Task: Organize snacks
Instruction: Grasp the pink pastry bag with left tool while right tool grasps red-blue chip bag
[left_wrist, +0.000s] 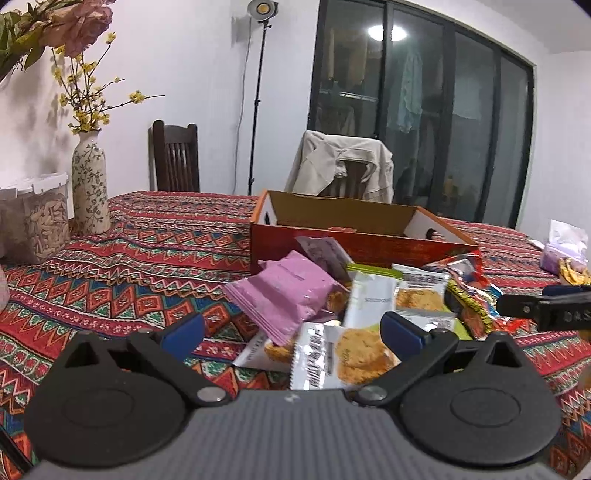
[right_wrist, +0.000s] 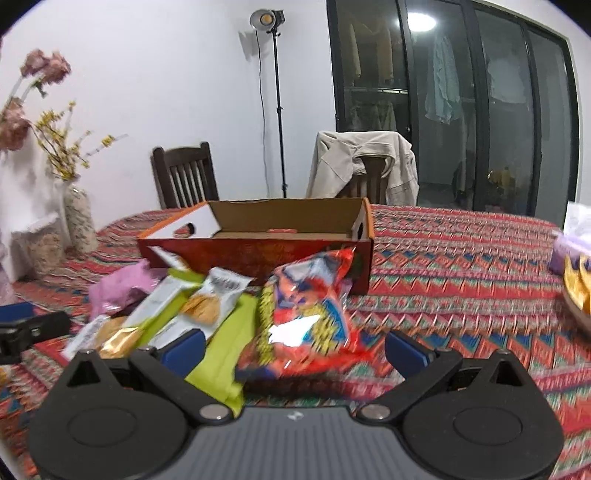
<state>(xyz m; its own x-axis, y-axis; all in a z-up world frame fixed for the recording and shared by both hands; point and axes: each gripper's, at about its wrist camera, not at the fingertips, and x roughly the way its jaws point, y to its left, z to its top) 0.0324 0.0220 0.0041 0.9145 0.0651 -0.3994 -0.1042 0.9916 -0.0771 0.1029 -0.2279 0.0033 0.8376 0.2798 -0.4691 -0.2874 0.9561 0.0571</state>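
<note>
Both claws wide open and unladen; red snack bag (right_wrist: 310, 302) clearest in right view.

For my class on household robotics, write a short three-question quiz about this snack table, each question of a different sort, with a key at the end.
1. True or false: the cardboard box behind the snack pile already holds most of the packets.
2. Multiple choice: which packet lies straight ahead of the right gripper? A) the pink packet B) the red and yellow bag C) the cookie packet
3. Fill in: both the left gripper and the right one are ____, with nothing held.

Key
1. False; the packets lie on the tablecloth in front of the box.
2. B
3. open
</note>
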